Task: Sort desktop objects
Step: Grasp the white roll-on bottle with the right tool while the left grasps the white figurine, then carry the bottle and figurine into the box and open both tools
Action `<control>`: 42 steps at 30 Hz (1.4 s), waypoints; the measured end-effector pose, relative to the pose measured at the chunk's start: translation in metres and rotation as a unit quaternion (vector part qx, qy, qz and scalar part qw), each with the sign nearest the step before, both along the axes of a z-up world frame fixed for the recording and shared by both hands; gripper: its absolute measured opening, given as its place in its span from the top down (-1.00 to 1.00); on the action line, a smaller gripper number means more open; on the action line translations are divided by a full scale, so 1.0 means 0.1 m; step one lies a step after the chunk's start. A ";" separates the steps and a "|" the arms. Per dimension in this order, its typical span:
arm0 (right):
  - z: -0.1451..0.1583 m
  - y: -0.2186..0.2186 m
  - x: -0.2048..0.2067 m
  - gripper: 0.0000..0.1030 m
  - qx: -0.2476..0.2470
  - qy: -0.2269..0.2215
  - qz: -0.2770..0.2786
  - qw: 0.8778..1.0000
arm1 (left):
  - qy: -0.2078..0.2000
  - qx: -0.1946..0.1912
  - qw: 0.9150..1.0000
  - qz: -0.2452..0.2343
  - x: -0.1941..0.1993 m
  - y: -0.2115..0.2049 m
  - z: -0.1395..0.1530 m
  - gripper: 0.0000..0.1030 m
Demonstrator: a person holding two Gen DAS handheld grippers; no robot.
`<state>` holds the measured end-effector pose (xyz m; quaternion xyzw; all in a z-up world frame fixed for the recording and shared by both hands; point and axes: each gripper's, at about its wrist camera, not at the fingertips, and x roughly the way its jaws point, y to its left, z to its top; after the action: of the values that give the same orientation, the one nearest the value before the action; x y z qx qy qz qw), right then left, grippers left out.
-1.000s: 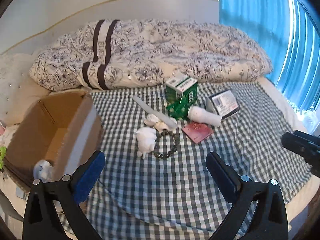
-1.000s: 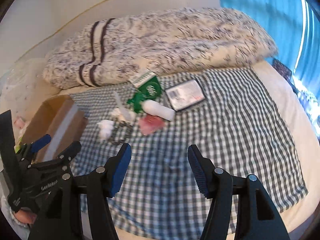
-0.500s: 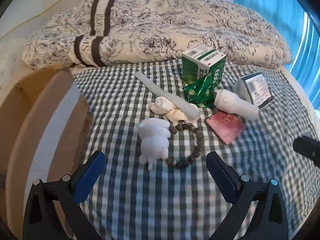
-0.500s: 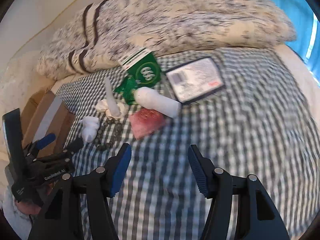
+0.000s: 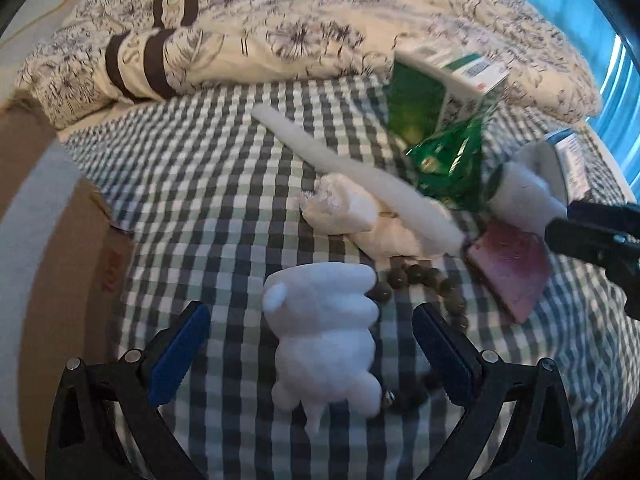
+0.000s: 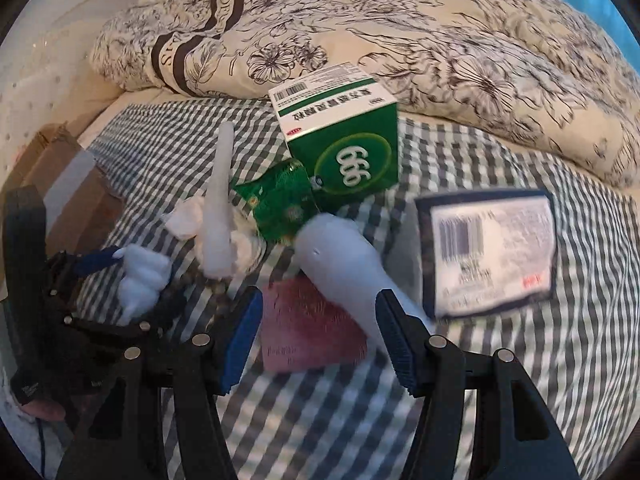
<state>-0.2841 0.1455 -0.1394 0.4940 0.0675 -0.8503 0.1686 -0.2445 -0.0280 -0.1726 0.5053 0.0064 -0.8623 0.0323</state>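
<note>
A white plush toy [image 5: 324, 336] lies on the checked cloth between the fingers of my left gripper [image 5: 312, 346], which stands open around it. A dark bead bracelet [image 5: 424, 280] curls beside it. My right gripper [image 6: 320, 330] is open over a pink booklet [image 6: 308, 328], its right finger against a white bottle [image 6: 344, 260]. Behind lie a green box [image 6: 348, 148], a green sachet [image 6: 280, 204], a white stick [image 6: 218, 204], crumpled tissue [image 5: 340, 208] and a barcode-labelled packet [image 6: 492, 252].
A cardboard box [image 5: 52, 264] stands at the left edge of the checked cloth [image 5: 192, 184]. A floral duvet [image 6: 400, 28] is heaped along the back. Blue curtains [image 5: 624, 92] hang at the right.
Both grippers have moved forward and down toward the pile. The plush toy now lies between my left fingers, and the pink booklet and bottle sit at my right fingers.
</note>
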 end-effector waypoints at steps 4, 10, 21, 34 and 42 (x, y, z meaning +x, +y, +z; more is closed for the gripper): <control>-0.08 -0.02 -0.19 -0.14 0.027 0.008 -0.011 1.000 | -0.004 0.006 1.000 0.007 -0.02 -0.03 -0.10 -0.92; -0.28 0.14 -0.45 0.13 0.011 -0.018 -0.055 0.998 | -0.010 0.035 0.999 0.019 -0.03 -0.08 -0.01 -0.02; 0.23 0.54 0.18 0.15 -0.144 -0.011 -0.097 0.985 | -0.005 0.040 0.998 0.037 0.20 -0.08 0.30 -0.02; 0.95 0.47 1.08 0.15 -0.157 0.024 -0.077 0.984 | 0.062 0.030 0.998 -0.001 0.74 0.27 1.21 -0.02; 1.20 0.32 1.67 0.15 -0.157 0.038 -0.069 0.984 | 0.089 0.020 0.996 -0.001 1.28 0.27 1.57 -0.02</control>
<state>-0.1174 0.1774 -0.0198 0.4324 -0.0950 -0.8779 0.1823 -0.1161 -0.0014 -0.0154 0.4274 0.0255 -0.9035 0.0204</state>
